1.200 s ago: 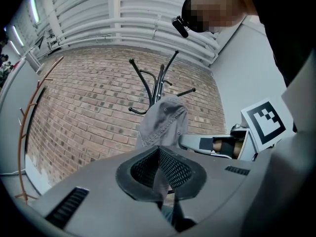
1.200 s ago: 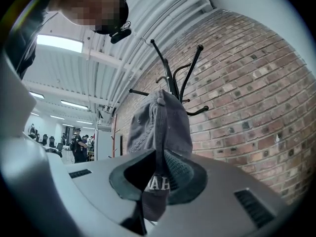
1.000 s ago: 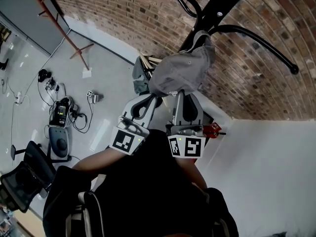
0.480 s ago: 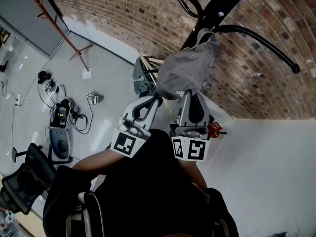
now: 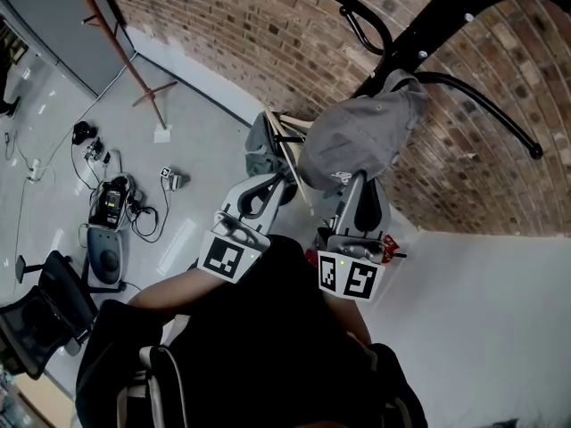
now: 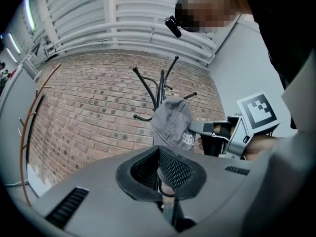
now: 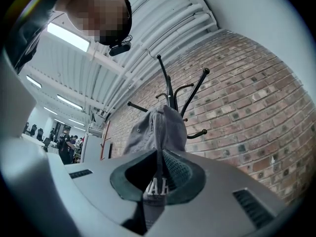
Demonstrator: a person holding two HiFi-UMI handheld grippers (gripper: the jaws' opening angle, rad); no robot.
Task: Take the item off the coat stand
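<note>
Item: grey baseball cap (image 5: 357, 141), white lettering on the front. Location: against the black coat stand (image 5: 428, 25), crown uppermost beside a curved hook; whether it hangs from the hook cannot be told.
Right gripper (image 7: 159, 157): pinching the cap's lower edge between its pads.
Left gripper (image 5: 275, 180): pads pressed together, nothing between them, just beside the cap.
Backdrop: brick wall (image 5: 268, 34).

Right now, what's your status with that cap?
Right gripper shut on grey cap brim. Left gripper shut, empty. Cap's back at coat stand hook. Nothing blocking.
</note>
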